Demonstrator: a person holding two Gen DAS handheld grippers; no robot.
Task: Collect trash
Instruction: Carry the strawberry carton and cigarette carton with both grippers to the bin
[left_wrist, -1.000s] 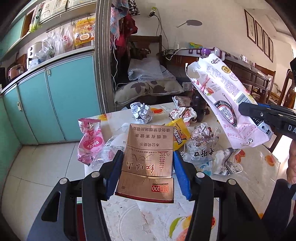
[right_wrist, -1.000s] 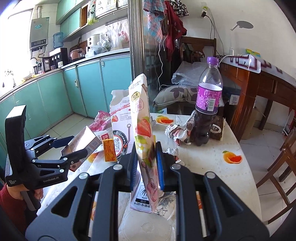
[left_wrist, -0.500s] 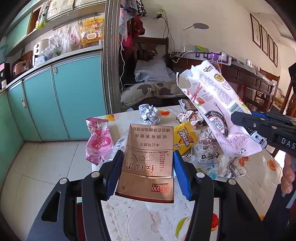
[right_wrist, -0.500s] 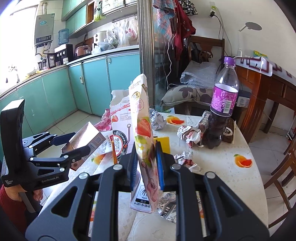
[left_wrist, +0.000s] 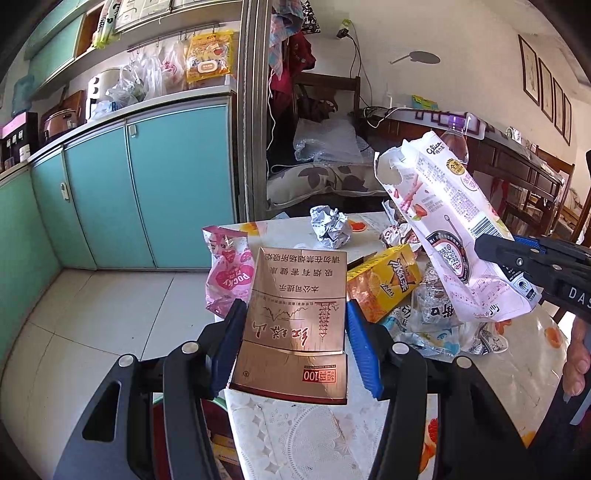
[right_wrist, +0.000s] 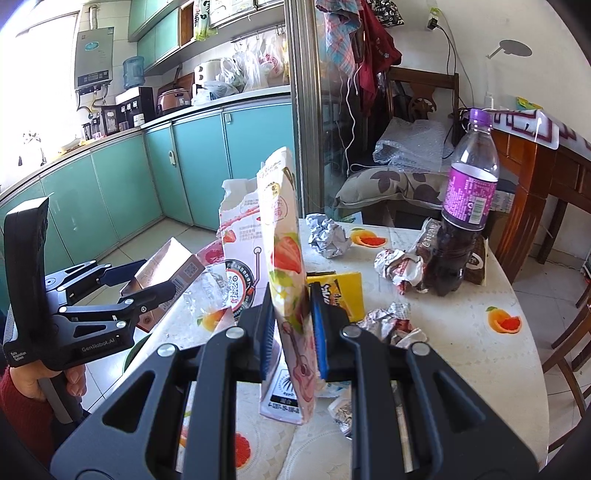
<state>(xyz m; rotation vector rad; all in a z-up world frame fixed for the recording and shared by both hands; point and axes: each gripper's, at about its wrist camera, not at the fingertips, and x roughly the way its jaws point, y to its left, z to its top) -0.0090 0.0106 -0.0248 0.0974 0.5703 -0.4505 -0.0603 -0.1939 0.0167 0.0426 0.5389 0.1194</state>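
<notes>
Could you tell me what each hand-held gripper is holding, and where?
Left hand-held gripper: cigarette box, by its side edges. Right hand-held gripper: pink snack bag, near its bottom.

**Both grippers pulling back from the table, loads in tow**

The left gripper (left_wrist: 293, 345) is drawing away from the table (left_wrist: 303, 435): the table edge and the pink Pocky wrapper (left_wrist: 229, 273) are sliding rightward and lower in its view, more floor is opening up on the left, and the yellow drink carton (left_wrist: 382, 282) is coming clear of the clutter. The right gripper (right_wrist: 291, 328) is swinging too, so the purple-labelled bottle (right_wrist: 467, 206) is drifting toward the right edge of its view and the crumpled foil ball (right_wrist: 328, 236) is emerging from behind the white snack bag (right_wrist: 284, 266). In the left view that bag (left_wrist: 450, 225) is tilting lower and nearer.
</notes>
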